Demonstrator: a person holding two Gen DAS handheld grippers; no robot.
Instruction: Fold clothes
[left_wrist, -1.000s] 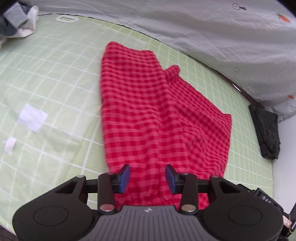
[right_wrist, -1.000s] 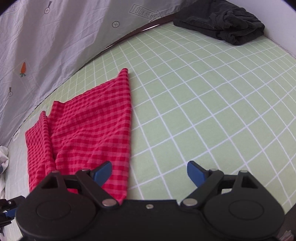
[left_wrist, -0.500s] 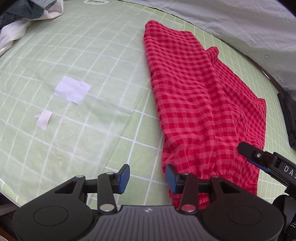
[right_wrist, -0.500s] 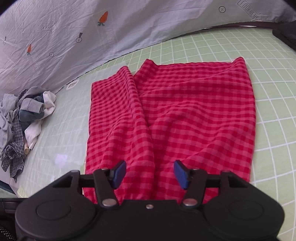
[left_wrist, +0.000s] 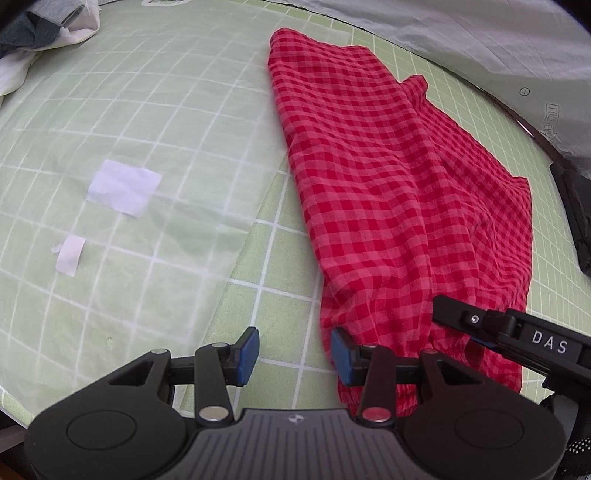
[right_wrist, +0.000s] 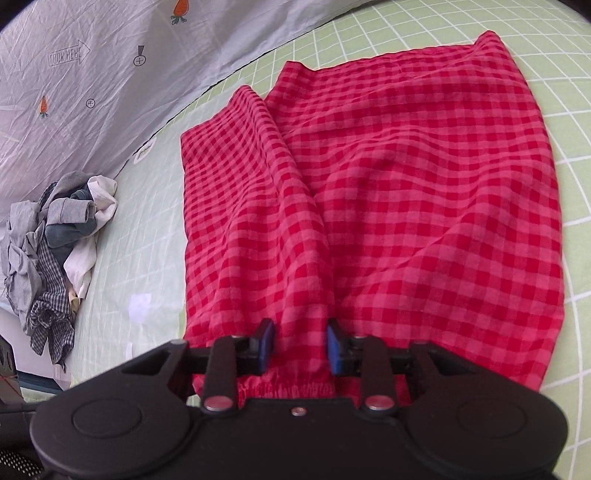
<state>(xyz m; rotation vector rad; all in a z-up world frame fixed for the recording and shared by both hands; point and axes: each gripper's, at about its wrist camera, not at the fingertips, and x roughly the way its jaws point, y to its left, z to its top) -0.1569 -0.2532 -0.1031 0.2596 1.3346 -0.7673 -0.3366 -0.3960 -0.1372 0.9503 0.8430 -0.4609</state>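
Red-and-pink checked cotton garment (left_wrist: 399, 206) lying flat on a pale green mat with a white grid (left_wrist: 280, 258), its gathered elastic waistband at the near edge of the mat and its two leg sections running toward the far edge. A lengthwise fold ridge runs up the garment from the waistband, seen clearly in the right wrist view (right_wrist: 369, 206).

Left gripper (left_wrist: 293, 354), blue-padded fingers spread: the right finger (left_wrist: 341, 356) lies at the left edge of the waistband, the left finger over bare mat; whether the pad touches the cloth cannot be told.

Right gripper (right_wrist: 300, 345), fingers spread with a moderate gap, poised over the waistband on either side of the fold ridge, nothing pinched between them. In the left wrist view its black body marked "DAS" (left_wrist: 517, 332) lies over the right part of the waistband.

Translucent white sheet (left_wrist: 129, 147) covering the left part of the mat, bearing a white rectangular patch (left_wrist: 123, 186) and a smaller strip of white tape (left_wrist: 70, 254).

Pile of grey, white and checked clothes (right_wrist: 55, 236) at the far left corner of the mat. Dark folded garment (left_wrist: 576, 218) at the right edge of the mat. Grey printed cloth backdrop with carrot motifs (right_wrist: 92, 74) beyond the far edge.
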